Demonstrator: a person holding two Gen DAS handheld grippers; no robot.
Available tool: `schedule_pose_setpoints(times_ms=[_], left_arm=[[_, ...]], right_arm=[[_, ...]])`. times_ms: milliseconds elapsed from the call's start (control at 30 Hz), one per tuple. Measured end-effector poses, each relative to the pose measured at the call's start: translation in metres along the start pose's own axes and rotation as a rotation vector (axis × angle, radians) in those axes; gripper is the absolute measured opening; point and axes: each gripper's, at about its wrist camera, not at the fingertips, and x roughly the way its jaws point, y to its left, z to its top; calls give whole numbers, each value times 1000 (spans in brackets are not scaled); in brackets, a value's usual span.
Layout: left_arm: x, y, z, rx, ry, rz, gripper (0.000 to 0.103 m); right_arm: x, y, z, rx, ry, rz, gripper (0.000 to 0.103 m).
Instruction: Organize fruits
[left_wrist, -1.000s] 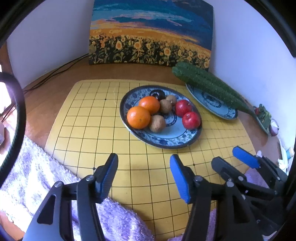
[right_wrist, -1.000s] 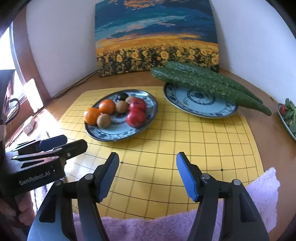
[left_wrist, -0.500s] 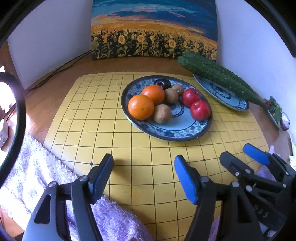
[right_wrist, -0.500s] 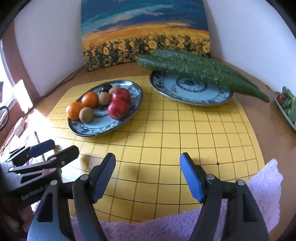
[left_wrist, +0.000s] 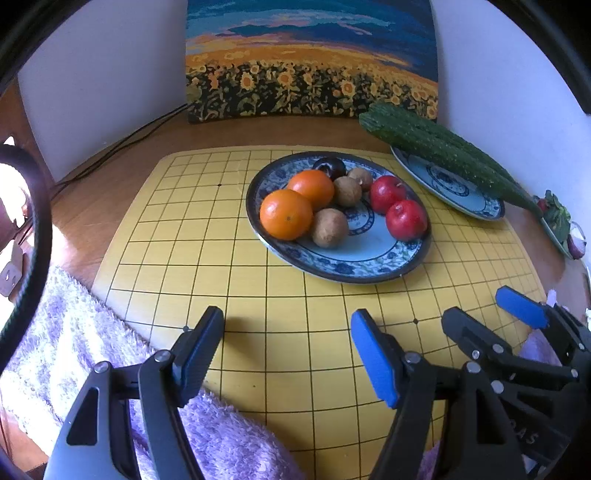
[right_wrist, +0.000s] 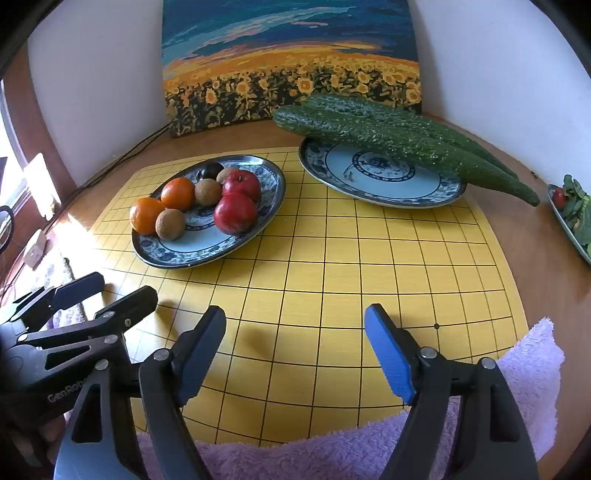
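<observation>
A blue patterned oval plate (left_wrist: 354, 260) (right_wrist: 177, 258) on the yellow grid board holds two oranges (left_wrist: 286, 214), two red apples (left_wrist: 406, 219), three brown fruits (left_wrist: 329, 232) and a dark plum (left_wrist: 330, 168). A second blue plate (right_wrist: 380, 181) (left_wrist: 454, 188) behind right carries two large green cucumbers (right_wrist: 399, 136) across its far rim. My left gripper (left_wrist: 288, 347) is open and empty over the board's near edge, short of the fruit plate. My right gripper (right_wrist: 295, 343) is open and empty beside it, to the right.
The yellow grid board (right_wrist: 351, 258) lies on a wooden table with a purple fluffy towel (right_wrist: 332, 454) at its near edge. A sunflower painting (left_wrist: 310, 62) leans on the back wall. A dish of greens (right_wrist: 576, 214) stands far right. Cables run at back left.
Both grippers have shifted slightly forward and their views have tilted; the fruit plate looks nearer in both. Jaws stay open. No fruit has moved.
</observation>
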Motion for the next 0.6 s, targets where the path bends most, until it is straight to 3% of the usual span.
schedule_pose_setpoints(times_ms=[600], left_arm=[[-1,1,0,-1,-1,2,75]], right_arm=[[1,0,0,0,-1,3,81]])
